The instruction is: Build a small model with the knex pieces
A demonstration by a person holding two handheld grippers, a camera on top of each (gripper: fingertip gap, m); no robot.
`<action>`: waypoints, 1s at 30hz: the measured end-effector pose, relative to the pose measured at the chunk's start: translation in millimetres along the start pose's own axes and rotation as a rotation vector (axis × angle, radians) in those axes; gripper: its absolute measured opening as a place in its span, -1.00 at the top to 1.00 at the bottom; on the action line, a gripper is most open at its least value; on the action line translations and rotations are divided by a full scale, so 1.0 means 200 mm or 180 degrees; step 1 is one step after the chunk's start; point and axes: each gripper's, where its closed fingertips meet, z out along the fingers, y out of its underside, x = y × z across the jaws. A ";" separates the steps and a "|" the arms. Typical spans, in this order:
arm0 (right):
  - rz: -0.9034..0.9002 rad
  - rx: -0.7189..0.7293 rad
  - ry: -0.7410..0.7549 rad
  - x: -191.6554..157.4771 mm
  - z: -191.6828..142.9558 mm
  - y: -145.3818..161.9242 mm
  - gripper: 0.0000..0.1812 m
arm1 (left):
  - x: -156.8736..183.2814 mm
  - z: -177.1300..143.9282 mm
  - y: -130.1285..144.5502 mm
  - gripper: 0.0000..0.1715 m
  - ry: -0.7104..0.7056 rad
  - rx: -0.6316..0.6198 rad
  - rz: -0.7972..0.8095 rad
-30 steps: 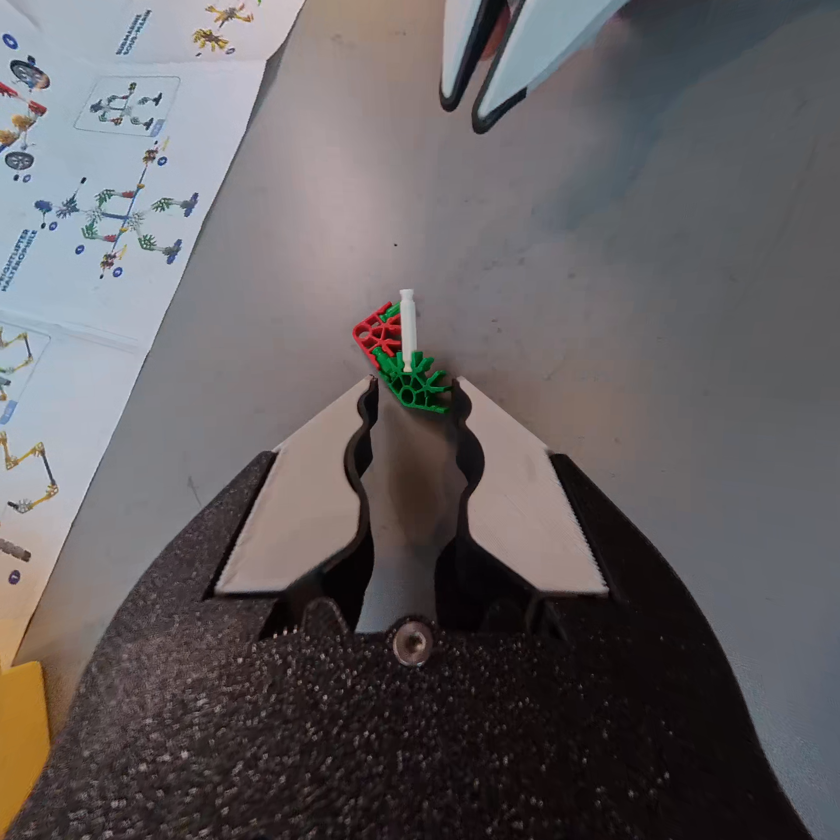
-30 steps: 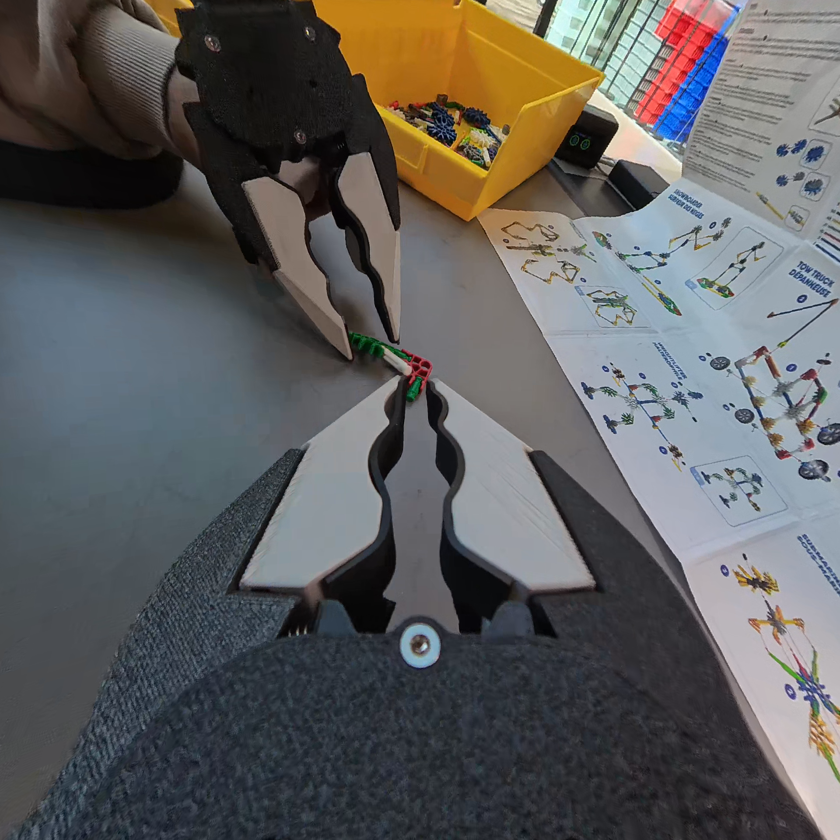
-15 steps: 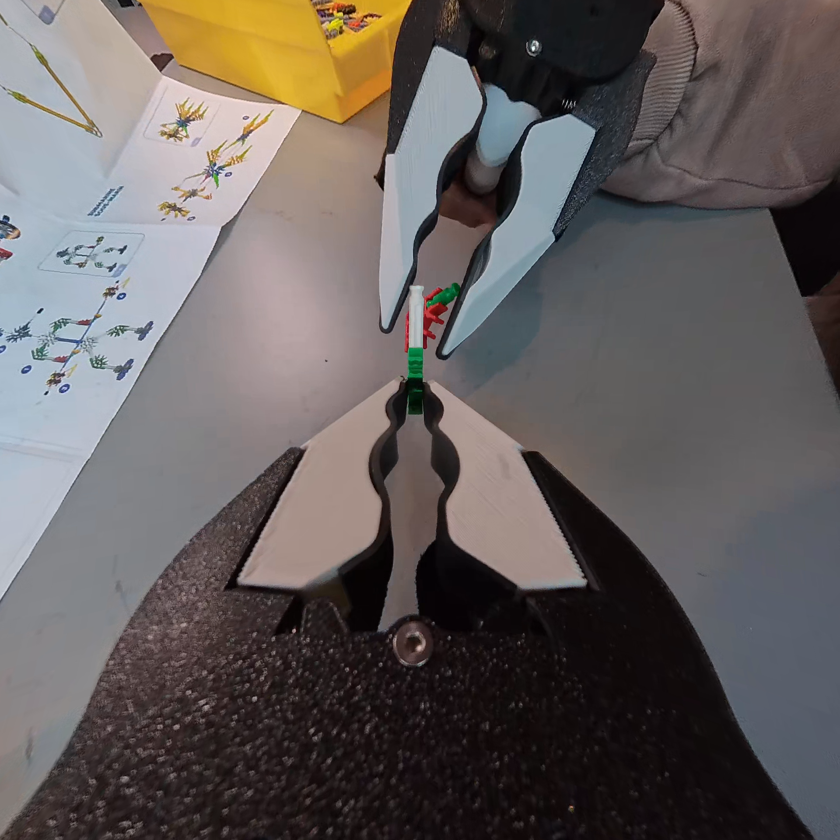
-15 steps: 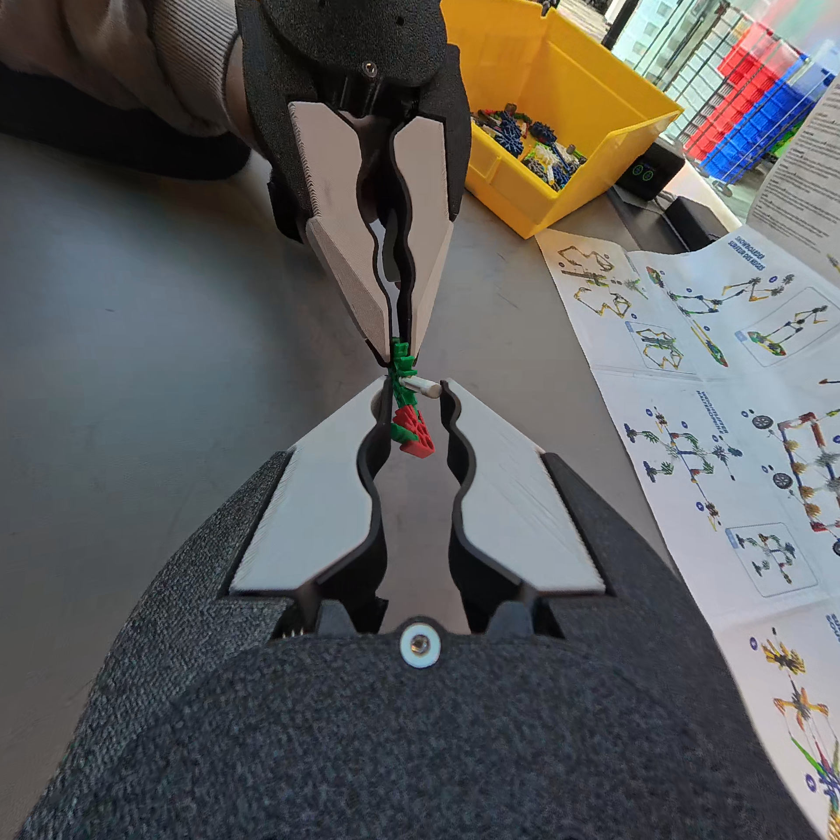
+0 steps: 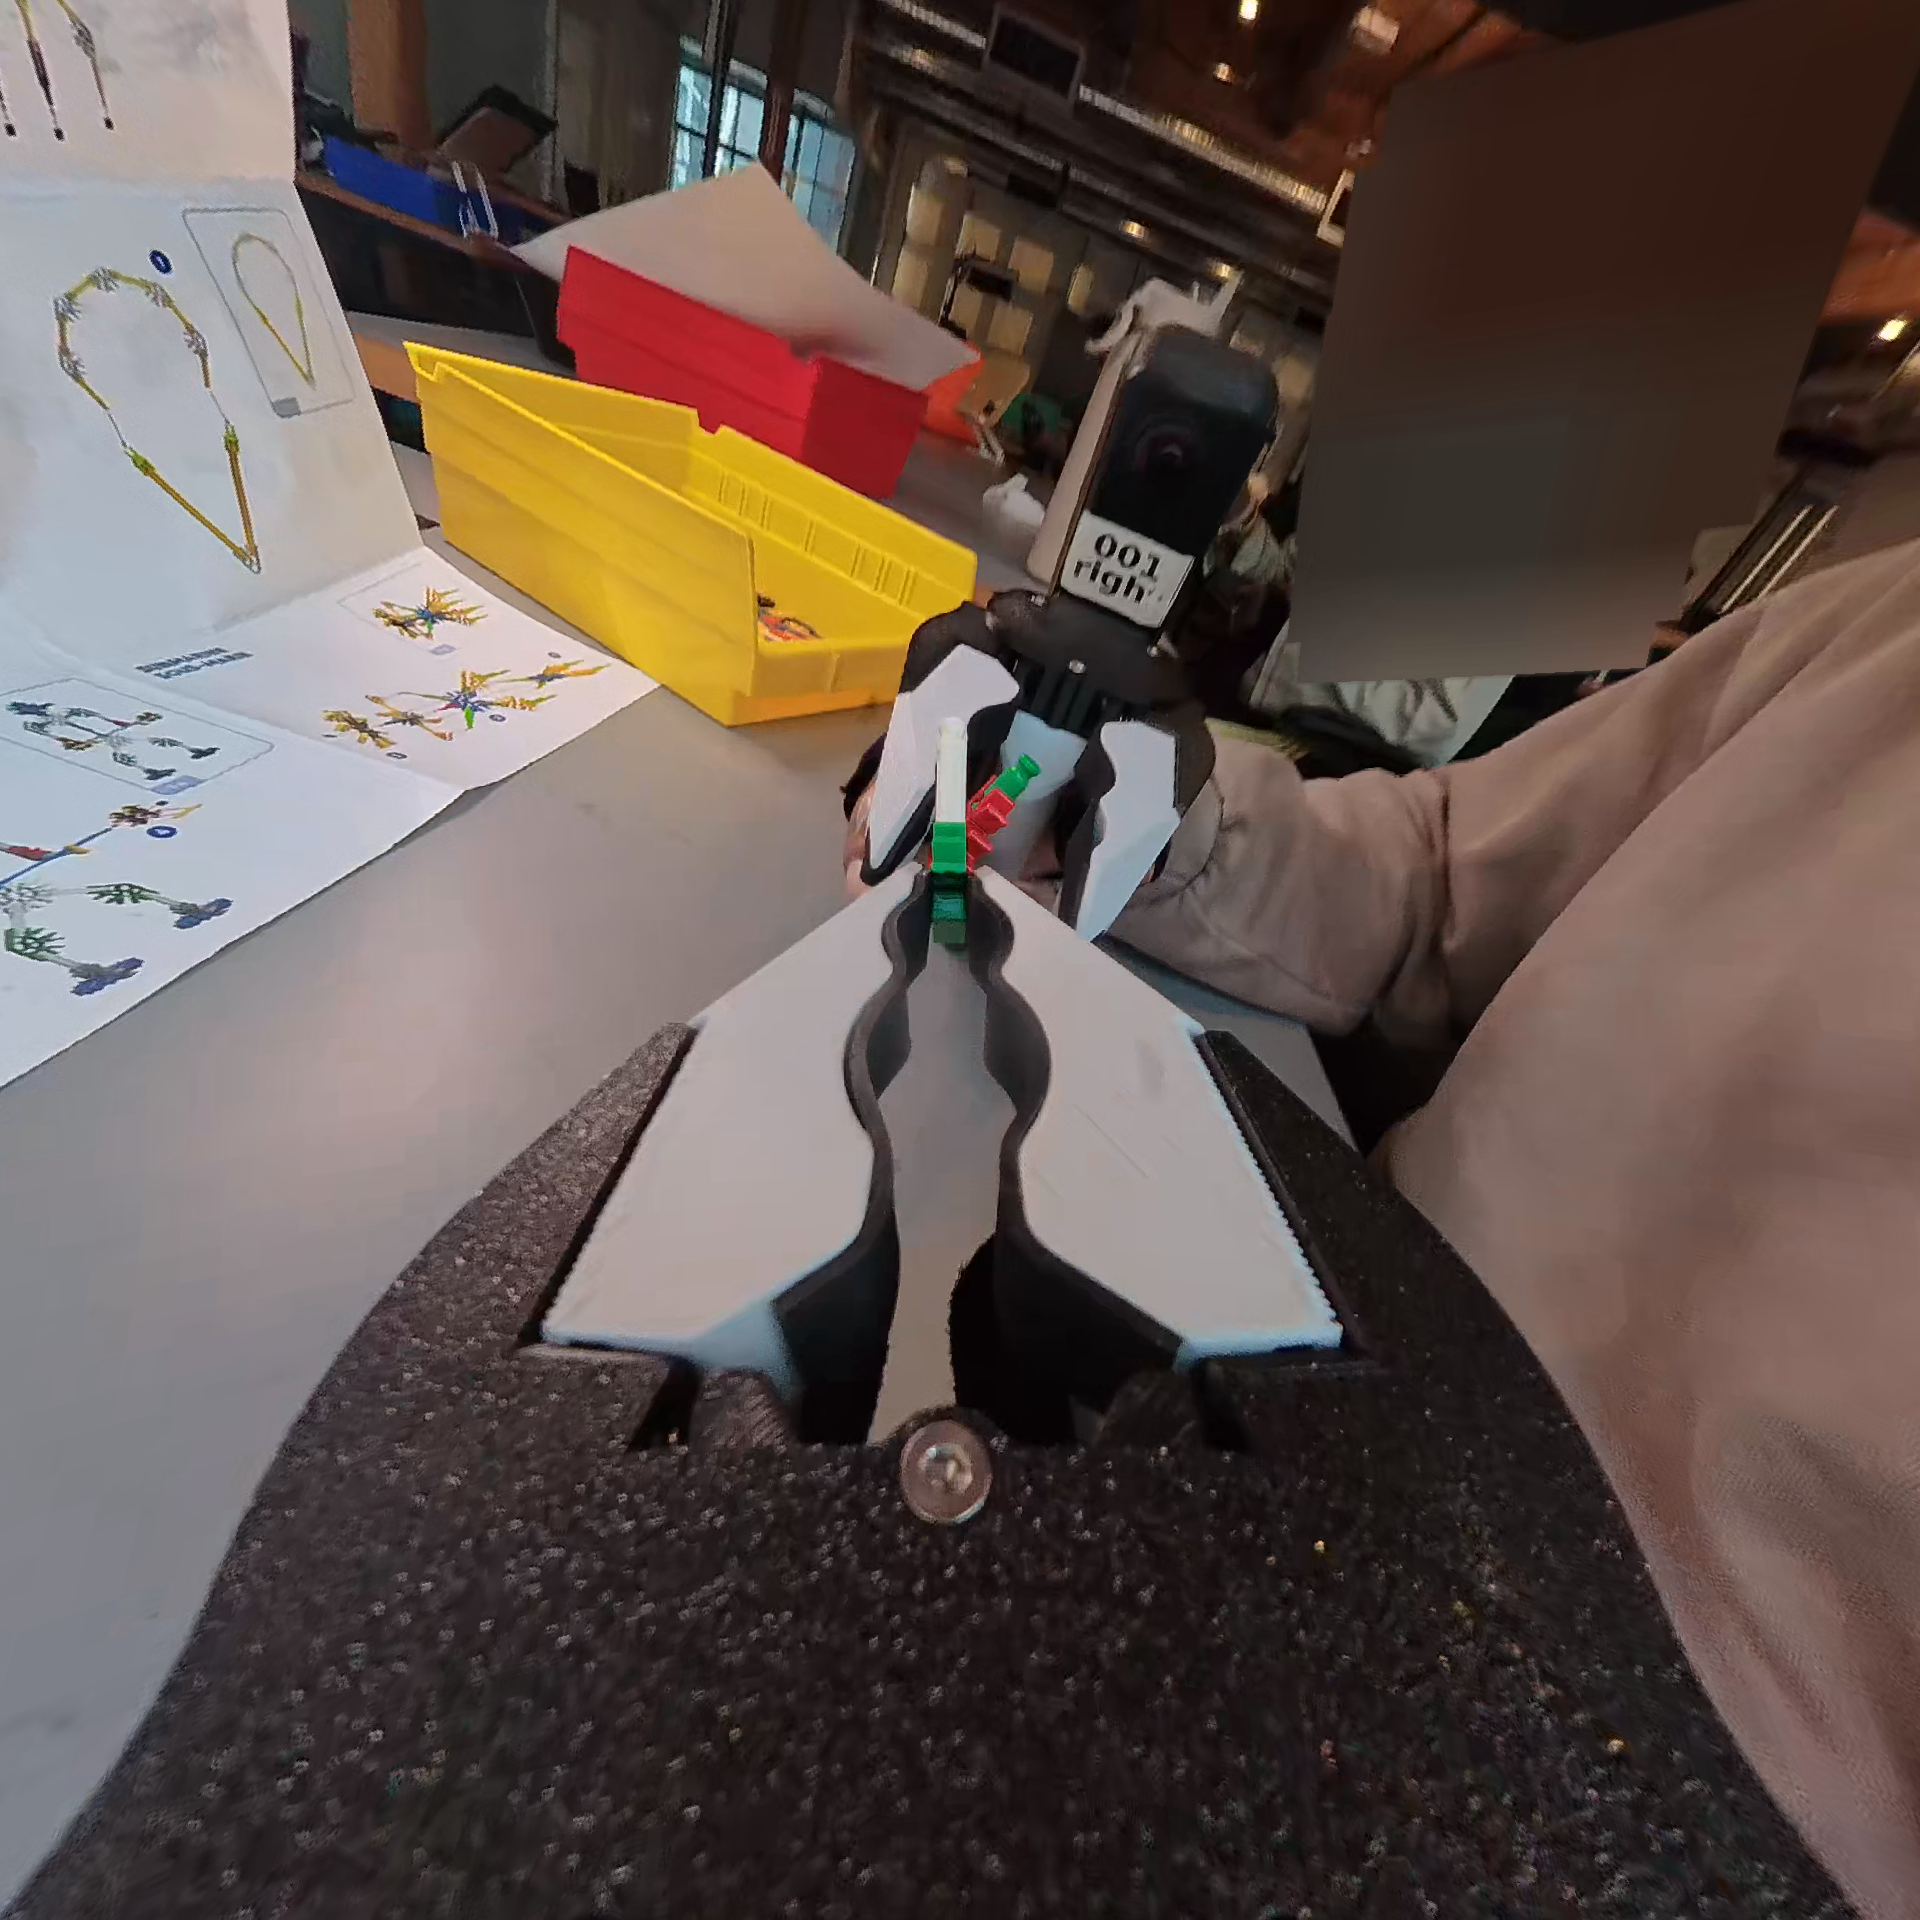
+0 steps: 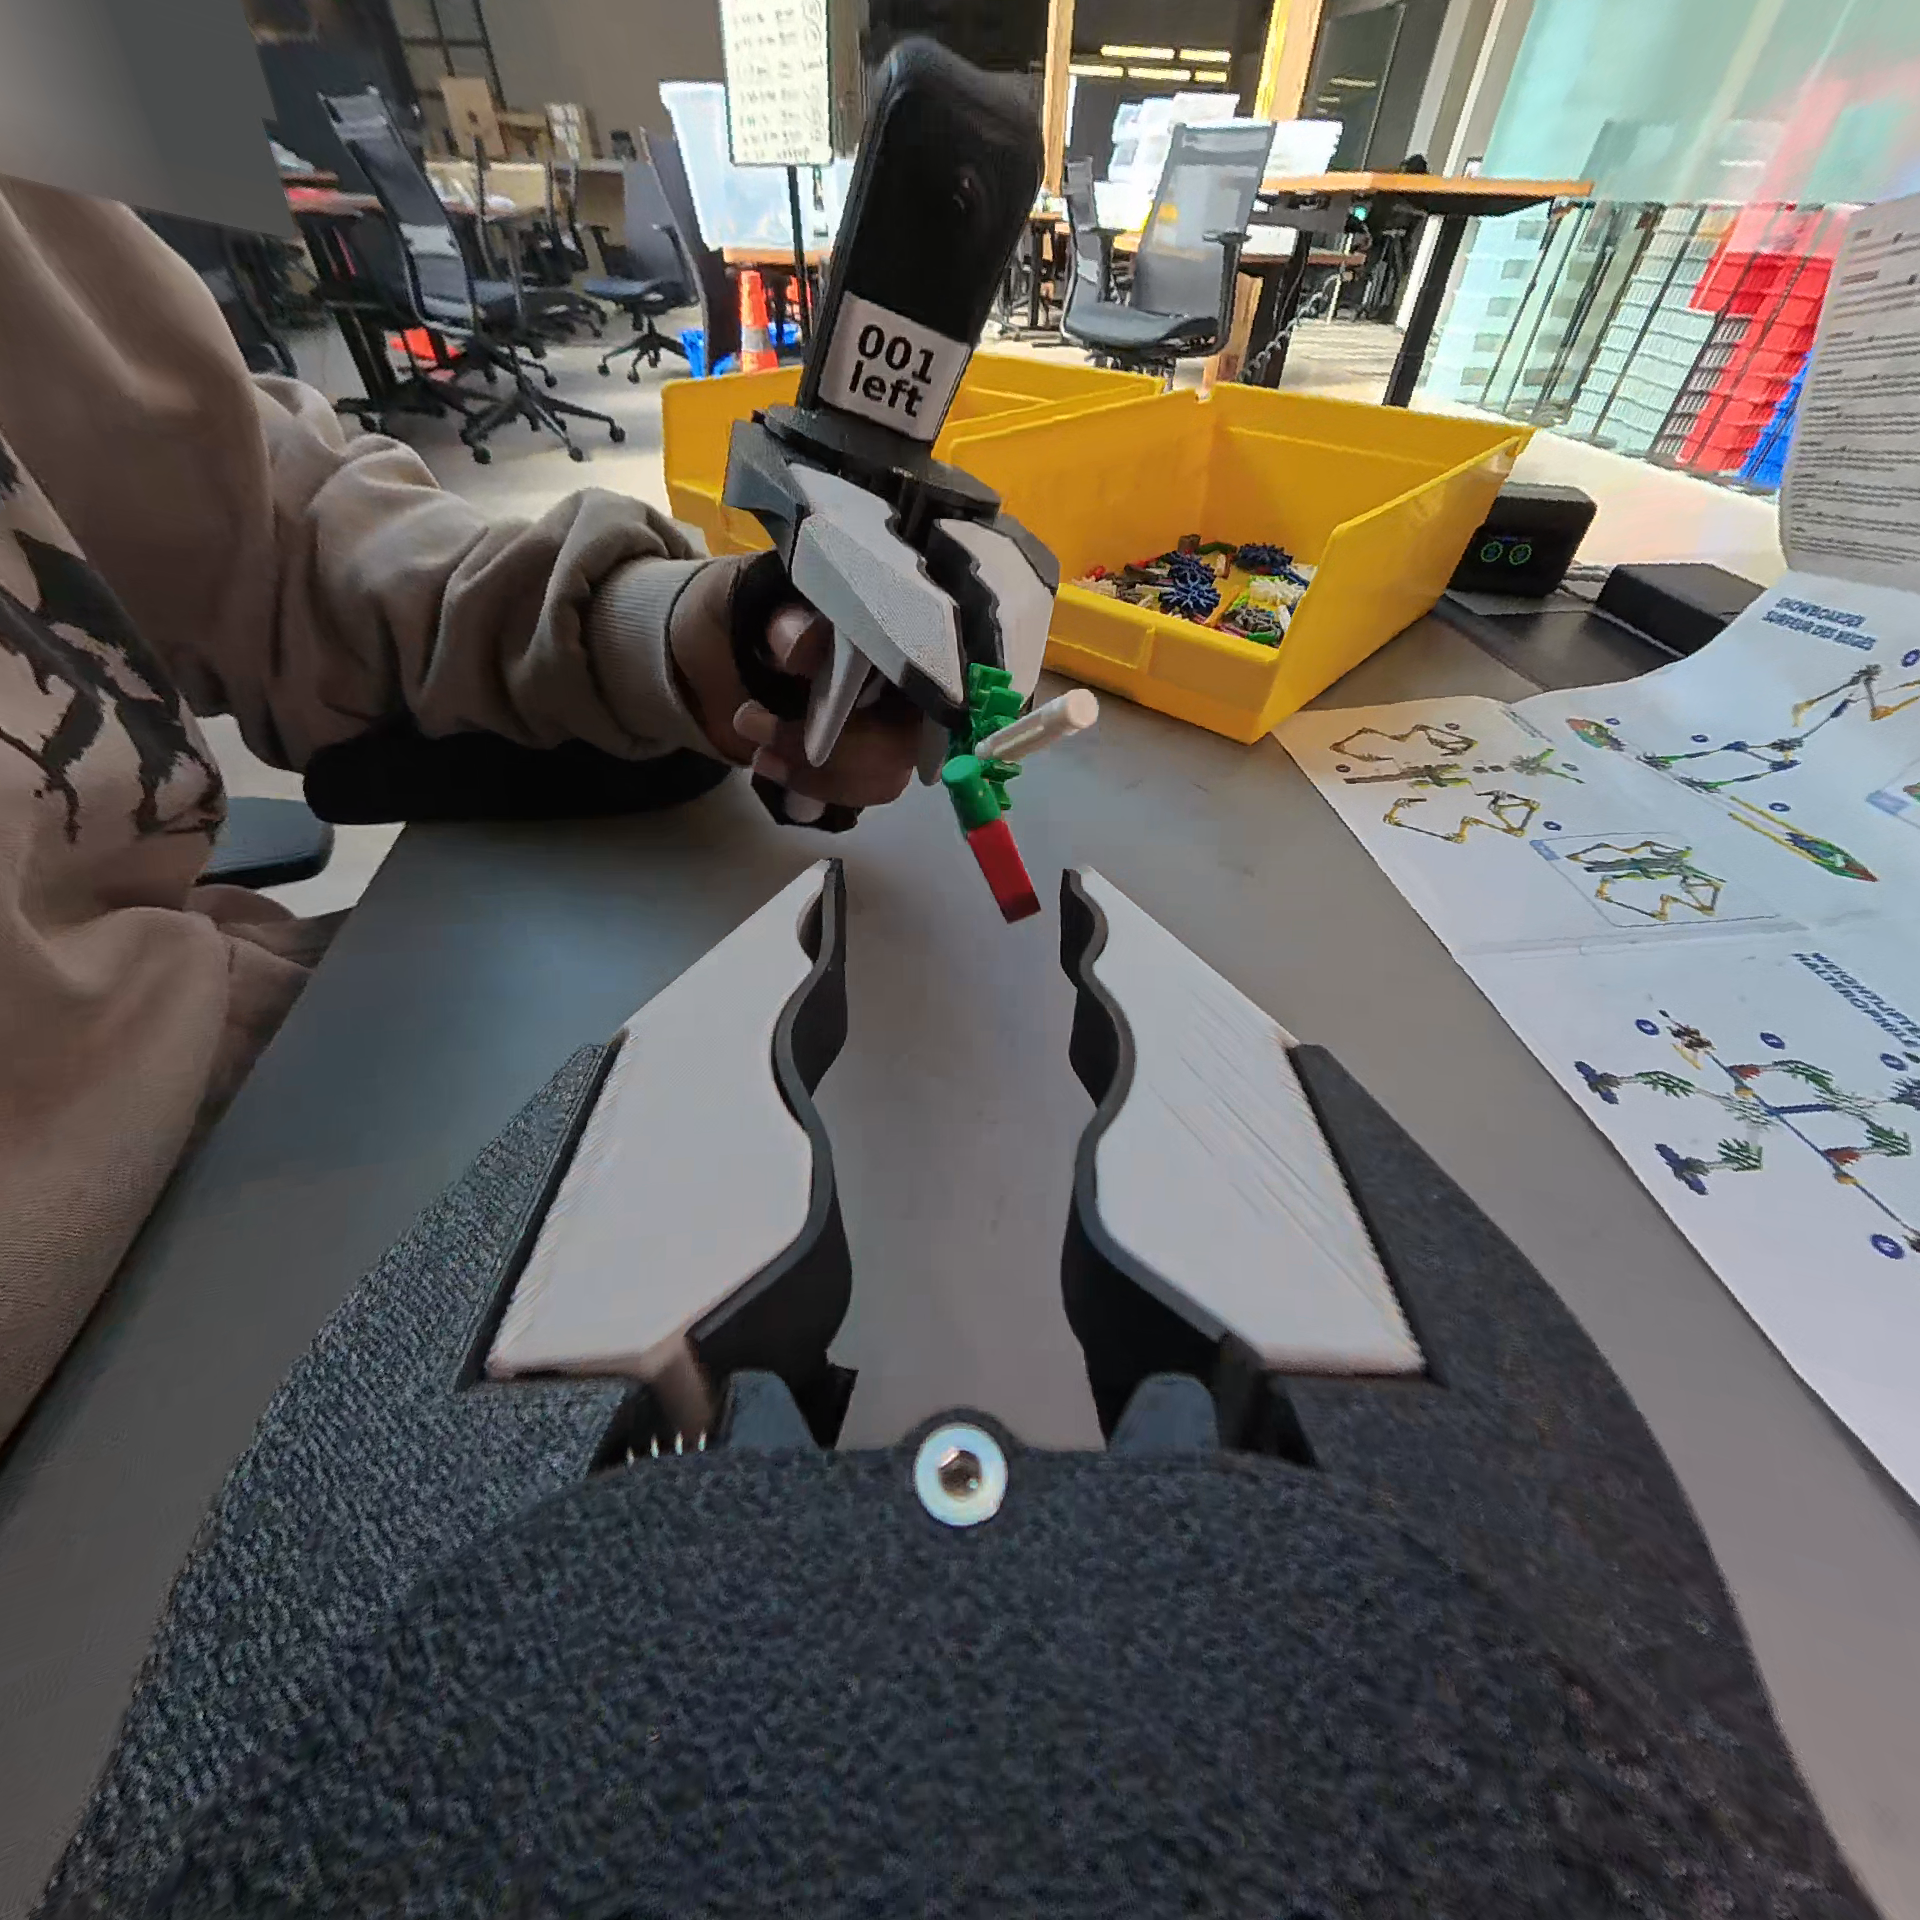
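1. The left gripper point(image 5: 948, 902) is clamped on the green end of a small toy assembly point(image 6: 987, 774), held clear above the grey bench point(image 6: 520, 987).
2. In the right wrist view the assembly hangs at frame centre, its long axis tilting down-right, red piece point(image 6: 1004, 871) lowest, white rod point(image 6: 1042, 724) jutting right.
3. The right gripper point(image 6: 951, 904) stands apart and empty, the red tip just above its gap, nearer the right-hand finger.

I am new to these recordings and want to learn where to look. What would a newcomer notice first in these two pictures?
First, the small toy assembly of green and red connectors with a white rod, pinched at its green end by the left gripper and held above the grey table. Just before it, the right gripper stands open, touching nothing. Behind is a yellow bin of mixed parts, and to the right lies a white instruction sheet.
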 end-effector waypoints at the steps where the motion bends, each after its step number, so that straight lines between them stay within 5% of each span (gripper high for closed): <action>1: 0.0033 0.0099 0.0009 0.01 0.01 -0.02 0.61 | 0.00 0.00 -0.02 0.95 0.0011 0.0086 -0.0076; 7: 0.0430 0.0372 -0.0160 0.01 0.04 -0.09 0.92 | 0.01 0.02 -0.04 0.94 0.0072 0.0304 -0.0288; 20: 0.1533 0.1232 -0.0996 -0.05 -0.06 -0.26 0.97 | 0.17 0.06 -0.02 0.94 0.0483 0.0190 -0.0222; 30: 0.1438 0.0483 -0.0566 0.00 -0.03 -0.13 0.95 | 0.08 -0.04 -0.09 0.76 0.0448 0.0362 -0.0434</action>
